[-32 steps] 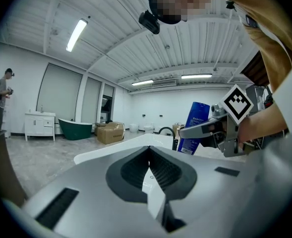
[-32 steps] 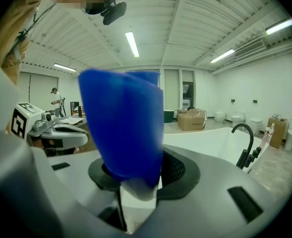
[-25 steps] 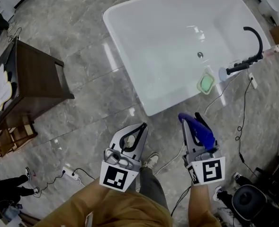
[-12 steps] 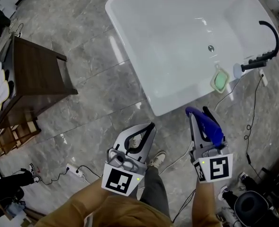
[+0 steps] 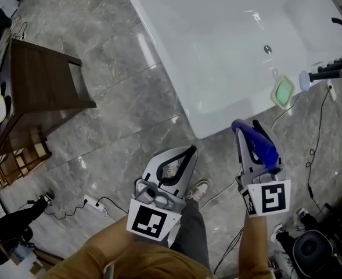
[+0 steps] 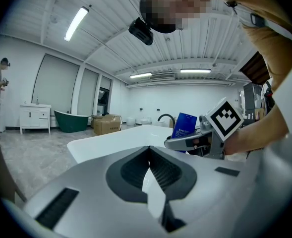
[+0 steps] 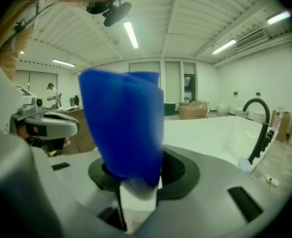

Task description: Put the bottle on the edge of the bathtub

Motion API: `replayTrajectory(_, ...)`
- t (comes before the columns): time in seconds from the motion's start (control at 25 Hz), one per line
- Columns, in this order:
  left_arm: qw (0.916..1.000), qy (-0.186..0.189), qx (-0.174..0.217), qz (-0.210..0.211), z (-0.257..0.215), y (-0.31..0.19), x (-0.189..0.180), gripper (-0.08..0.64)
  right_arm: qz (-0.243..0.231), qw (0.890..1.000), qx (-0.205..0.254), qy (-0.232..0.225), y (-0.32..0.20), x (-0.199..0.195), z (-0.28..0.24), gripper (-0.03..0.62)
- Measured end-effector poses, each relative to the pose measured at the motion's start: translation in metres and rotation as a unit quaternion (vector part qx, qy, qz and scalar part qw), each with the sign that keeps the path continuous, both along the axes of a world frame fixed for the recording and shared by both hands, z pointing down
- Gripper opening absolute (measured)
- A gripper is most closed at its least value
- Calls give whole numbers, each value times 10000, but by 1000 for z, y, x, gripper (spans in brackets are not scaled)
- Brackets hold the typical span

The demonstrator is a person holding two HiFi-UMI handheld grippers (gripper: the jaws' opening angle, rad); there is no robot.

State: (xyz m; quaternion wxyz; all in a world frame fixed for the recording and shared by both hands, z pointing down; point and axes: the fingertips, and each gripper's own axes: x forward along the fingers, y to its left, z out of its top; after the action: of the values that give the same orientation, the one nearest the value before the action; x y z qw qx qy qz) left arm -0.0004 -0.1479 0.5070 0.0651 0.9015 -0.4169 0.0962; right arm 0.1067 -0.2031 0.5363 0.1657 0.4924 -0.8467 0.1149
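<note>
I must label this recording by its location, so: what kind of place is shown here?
Probably a bathroom showroom or test hall, not a home. A freestanding white bathtub stands on open grey floor tiles, a green tub and a cardboard box stand far behind, and loose cables lie about.

bathtub (image 5: 217, 51) ahead, wooden table (image 5: 46, 83) well to its left, soap dish (image 5: 284, 92) on its right rim, faucet (image 5: 332, 72) just beside

no legible text anywhere. white print on the blue bottle (image 6: 185, 126) is too small to read; left tool (image 5: 189, 151) and right tool (image 5: 246, 130) carry only square marker patterns.
</note>
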Motion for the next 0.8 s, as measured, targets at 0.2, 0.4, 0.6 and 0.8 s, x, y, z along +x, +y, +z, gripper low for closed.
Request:
replayTrajectory(0.2,10000,-5,-24,28,9,-4,0,5,35,10000,-30,48,-10,-2,19,152)
replayTrajectory(0.4,10000,-2,-56,-11,19,-8,-1,5,27,9999,-61,89,-15,-5,36,152)
replayTrajectory(0.6,10000,11,-73,-26,29,-16,-1,5,41,9998,-165,143,-18,-7,58,152)
replayTrajectory(0.8,10000,16,-75,-12,33,-22,1,5,121,9996,-224,116,-20,-5,71,152)
